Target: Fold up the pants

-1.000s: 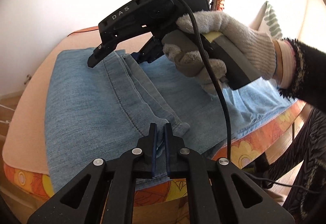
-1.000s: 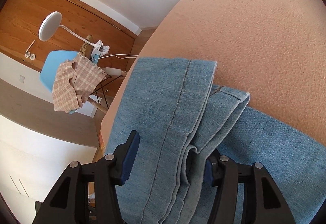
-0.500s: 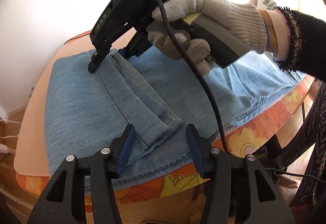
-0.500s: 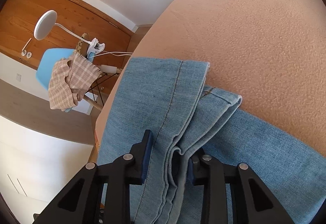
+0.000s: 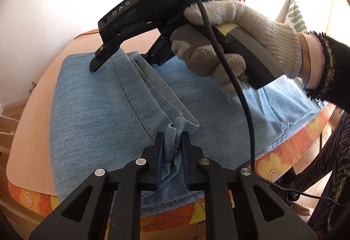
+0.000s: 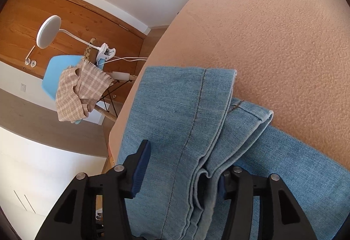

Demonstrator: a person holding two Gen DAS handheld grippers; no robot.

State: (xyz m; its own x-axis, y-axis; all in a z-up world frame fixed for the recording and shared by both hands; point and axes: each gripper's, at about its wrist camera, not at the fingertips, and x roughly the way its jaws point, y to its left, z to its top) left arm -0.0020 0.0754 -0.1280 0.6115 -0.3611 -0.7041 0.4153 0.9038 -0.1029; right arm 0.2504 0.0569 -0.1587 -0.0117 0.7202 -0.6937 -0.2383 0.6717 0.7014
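Left tool [image 5: 171, 148] reclosing on jeans [image 5: 98, 113] hem; fingertips buried.

Left wrist view: close behind the left tool [image 5: 171, 146], angled down over the jeans [image 5: 91, 113], facing the right tool [image 5: 124, 58]. Right wrist view: close behind that tool, facing onward along them; shared: the folded jeans

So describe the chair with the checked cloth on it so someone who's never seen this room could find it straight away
Start at the wooden wall panel beyond the far end of the peach-covered bed. In front of it stands a light blue chair on slim legs, with a beige checked cloth draped over it. A white clip-on lamp with a round head rises just behind; nothing else there is blue.
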